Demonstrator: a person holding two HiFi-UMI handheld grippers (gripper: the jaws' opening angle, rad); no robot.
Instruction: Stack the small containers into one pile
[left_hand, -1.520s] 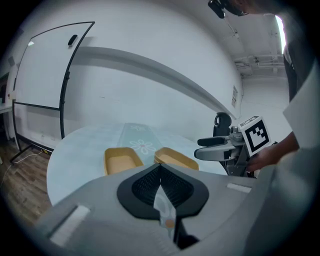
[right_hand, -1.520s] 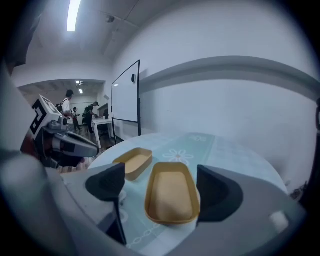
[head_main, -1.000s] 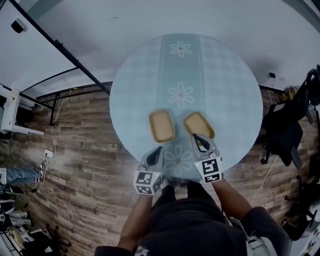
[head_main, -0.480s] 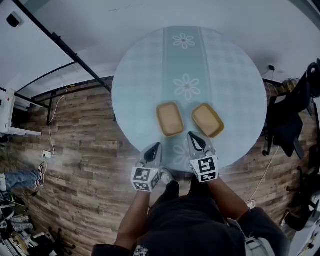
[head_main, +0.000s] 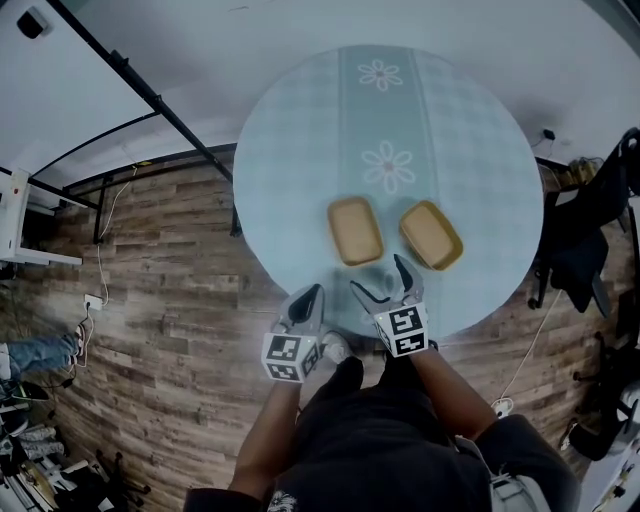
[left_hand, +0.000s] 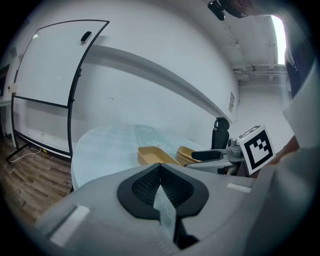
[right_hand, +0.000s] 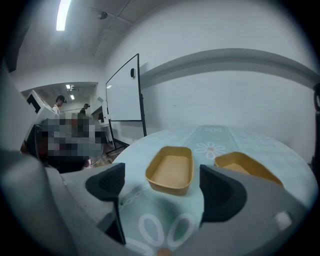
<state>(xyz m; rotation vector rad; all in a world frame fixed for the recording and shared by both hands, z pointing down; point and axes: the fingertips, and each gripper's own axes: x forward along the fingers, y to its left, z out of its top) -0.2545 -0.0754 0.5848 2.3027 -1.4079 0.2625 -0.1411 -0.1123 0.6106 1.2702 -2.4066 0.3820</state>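
Two shallow yellow containers sit side by side on the round counter (head_main: 300, 170), the left container (head_main: 355, 230) and the right container (head_main: 431, 235) close but apart (neither is stacked yet). The right gripper (head_main: 378, 278) hovers over the near edge, its fingers (right_hand: 222, 192) spread wide after just opening, with nothing between them and the left container just beyond their tips. Beside it, the left gripper (head_main: 308, 302) has its fingers (left_hand: 162, 187) pressed together, empty.
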